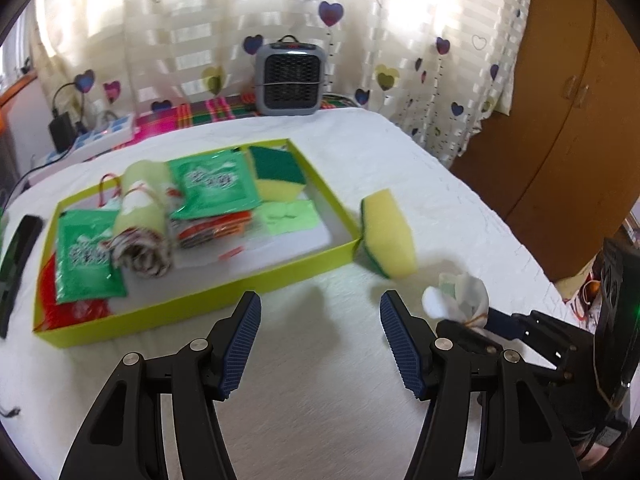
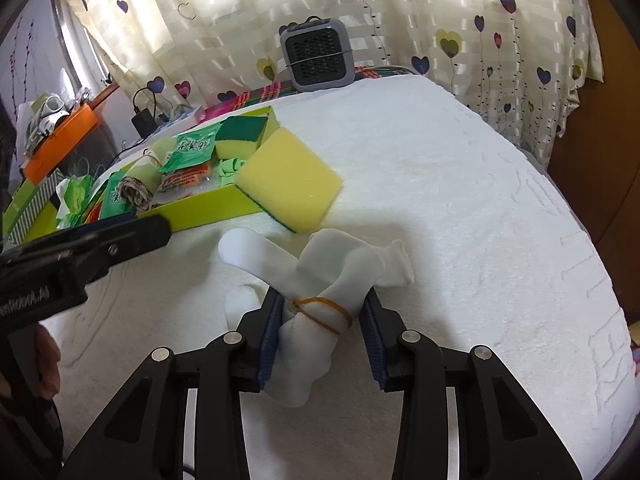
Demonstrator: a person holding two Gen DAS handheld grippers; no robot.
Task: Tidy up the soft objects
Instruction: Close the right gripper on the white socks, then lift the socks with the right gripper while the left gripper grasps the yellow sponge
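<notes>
White textured bedding (image 2: 460, 200) carries a lime tray (image 1: 256, 276) of green packets (image 1: 214, 184) with blurred, unreadable print, while the left gripper (image 1: 320, 340) hangs wide apart and the right gripper (image 2: 320, 340) has its jaws against banded white socks (image 2: 320, 280).

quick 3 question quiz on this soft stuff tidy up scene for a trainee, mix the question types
1. True or false: the loose yellow sponge lies flat in the middle of the green tray.
2. What binds the white sock bundle? A) orange rubber band B) blue clip C) tape
3. Fill in: the left gripper holds ______.

Key
1. False: it leans on the tray's outer corner, on the white cover.
2. A: the rubber band wraps its middle, and the bundle sits between the right gripper's fingers.
3. Nothing; its jaws are open.
</notes>
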